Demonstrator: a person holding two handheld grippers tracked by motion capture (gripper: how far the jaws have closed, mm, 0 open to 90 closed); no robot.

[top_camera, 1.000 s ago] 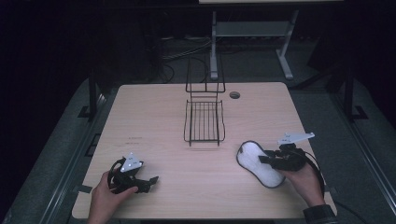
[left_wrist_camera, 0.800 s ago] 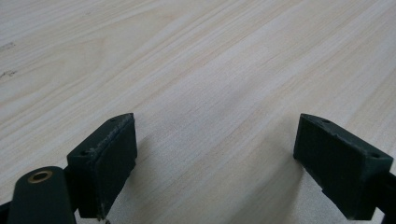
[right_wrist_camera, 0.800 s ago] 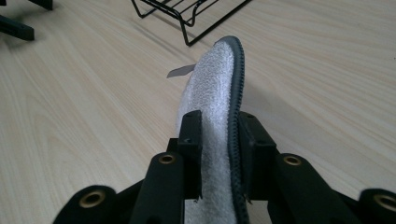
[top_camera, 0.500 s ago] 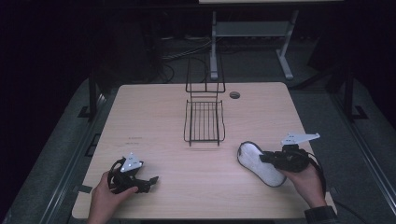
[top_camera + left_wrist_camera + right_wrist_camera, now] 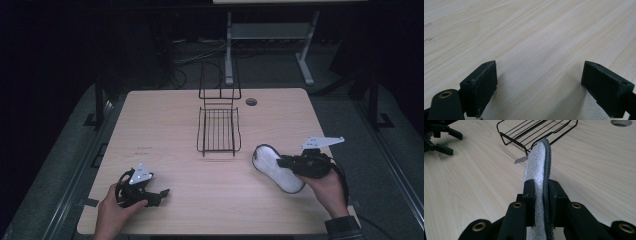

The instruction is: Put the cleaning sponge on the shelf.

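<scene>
the right gripper (image 5: pixel 281 162) has its two black jaws pressed tight on a white fleecy insole with a dark rubbery edge (image 5: pixel 276 167), one pad on the fuzzy face and one on the dark underside. the jaws have just been closing, with the insole between them. seen from the right gripper view the insole (image 5: pixel 537 162) stands on edge and runs forward from the pads toward the black wire rack (image 5: pixel 536 131), its far tip close to the rack's near rim. from above, it lies over the right near part of the pale wooden table (image 5: pixel 165 125), just right of the rack (image 5: pixel 218 129).

the left gripper (image 5: pixel 162 194) sits low at the left near corner of the table, its jaws spread wide with bare wood between the pads (image 5: pixel 480 85), well apart from the insole.
</scene>
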